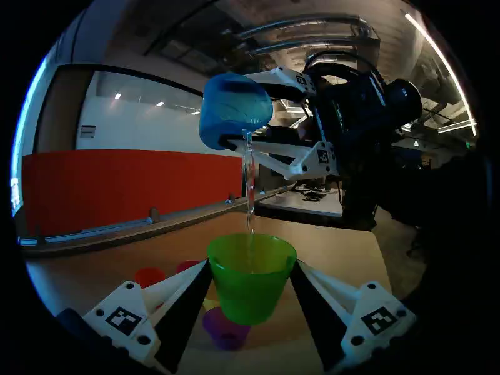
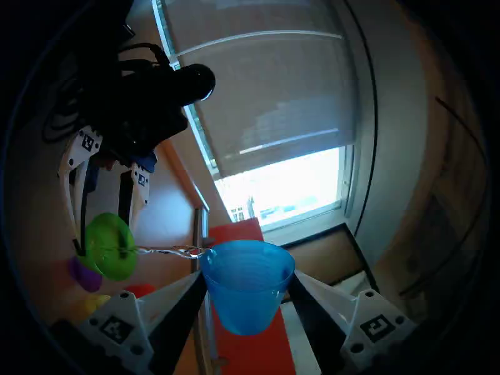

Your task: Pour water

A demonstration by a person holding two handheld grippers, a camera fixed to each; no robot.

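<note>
Water [image 1: 249, 181] mid-pour: a thin stream dropping from the lip of the blue cup [image 1: 234, 109] into the open mouth of the green cup [image 1: 251, 278] directly beneath. Level inside the green cup not readable through its tinted wall.

Right tongs [image 2: 247, 281] clamped on the blue cup, one finger pressed to each side of its wall, the whole tool rolled over, rim dipped toward the receiving cup. Tilt apparently modest, probably for a narrow, well-aimed stream rather than a gush.

Left tongs [image 1: 250, 269] clamped the same way on the green cup, upright and apparently raised off the tabletop [image 1: 331, 250], mouth set under the falling stream to catch it without splash.

Pouring cup well above the receiving one, not rim to rim: no contact between the two, and room for small corrections by either hand.

Purple cup [image 1: 225, 328] and orange cup [image 1: 150, 275] down on the tabletop, below and beside the green cup, apart from the pour.

Main risk, as a judgement: any sideways drift of either hand likely to carry the stream past the green rim and onto the tabletop.
</note>
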